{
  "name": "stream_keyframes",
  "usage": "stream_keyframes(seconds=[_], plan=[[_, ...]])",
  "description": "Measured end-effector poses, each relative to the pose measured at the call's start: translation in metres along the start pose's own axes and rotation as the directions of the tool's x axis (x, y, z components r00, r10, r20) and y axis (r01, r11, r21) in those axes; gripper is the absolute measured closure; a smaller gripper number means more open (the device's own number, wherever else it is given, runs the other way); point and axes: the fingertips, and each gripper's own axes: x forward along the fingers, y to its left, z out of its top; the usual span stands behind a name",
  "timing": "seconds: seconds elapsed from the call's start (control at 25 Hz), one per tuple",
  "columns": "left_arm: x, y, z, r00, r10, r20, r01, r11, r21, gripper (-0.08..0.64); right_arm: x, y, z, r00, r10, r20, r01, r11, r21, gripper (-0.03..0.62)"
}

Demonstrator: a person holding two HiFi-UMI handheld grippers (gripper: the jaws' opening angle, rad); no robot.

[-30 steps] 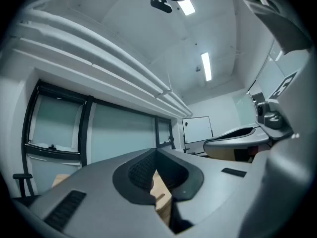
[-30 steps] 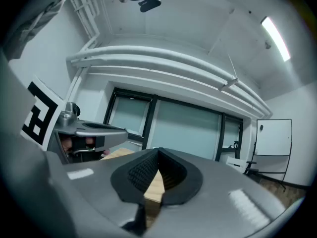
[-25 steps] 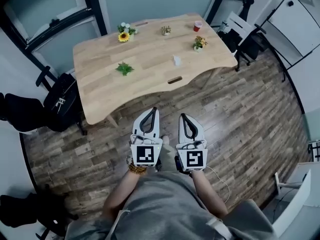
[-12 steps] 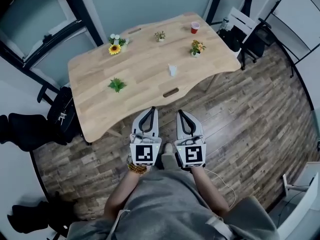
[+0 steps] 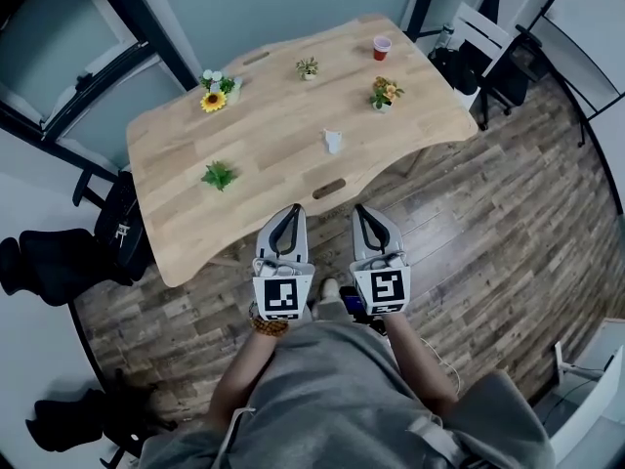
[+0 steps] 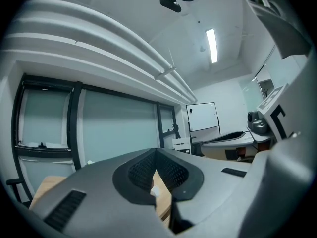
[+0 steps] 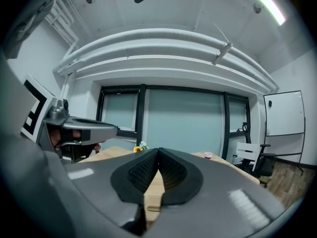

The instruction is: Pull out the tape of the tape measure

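Both closed, empty: left tool (image 5: 295,209), right tool (image 5: 359,209); tape measure (image 5: 333,142) on table (image 5: 264,115), well ahead of them.

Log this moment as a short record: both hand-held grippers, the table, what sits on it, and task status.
Left hand-held gripper: jaws shut, empty, held short of the table's near edge
Right hand-held gripper: jaws shut, empty, beside the left one
Table: wooden, neither gripper touching it
On table: sunflower pot, green plant, small plant, flower pot, red cup, small white object
Task status: nothing grasped yet; the white object is too small to identify
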Motion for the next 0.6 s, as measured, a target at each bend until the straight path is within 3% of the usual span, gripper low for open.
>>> stream_keyframes(seconds=[0.2,0.6], plan=[[0.025,0.014,-0.009,1.000,0.017,-0.012,-0.017,0.999,-0.027,0.552,0.022,-0.013,-0.010,0.999,0.004,-0.035,-0.004,1.000,-0.008,0.583],[0.107,0.059,-0.004,0.999,-0.028,0.046,0.032,0.996,-0.082,0.552,0.089,-0.036,-0.003,0.997,-0.046,-0.062,0.043,0.998,-0.055,0.583]])
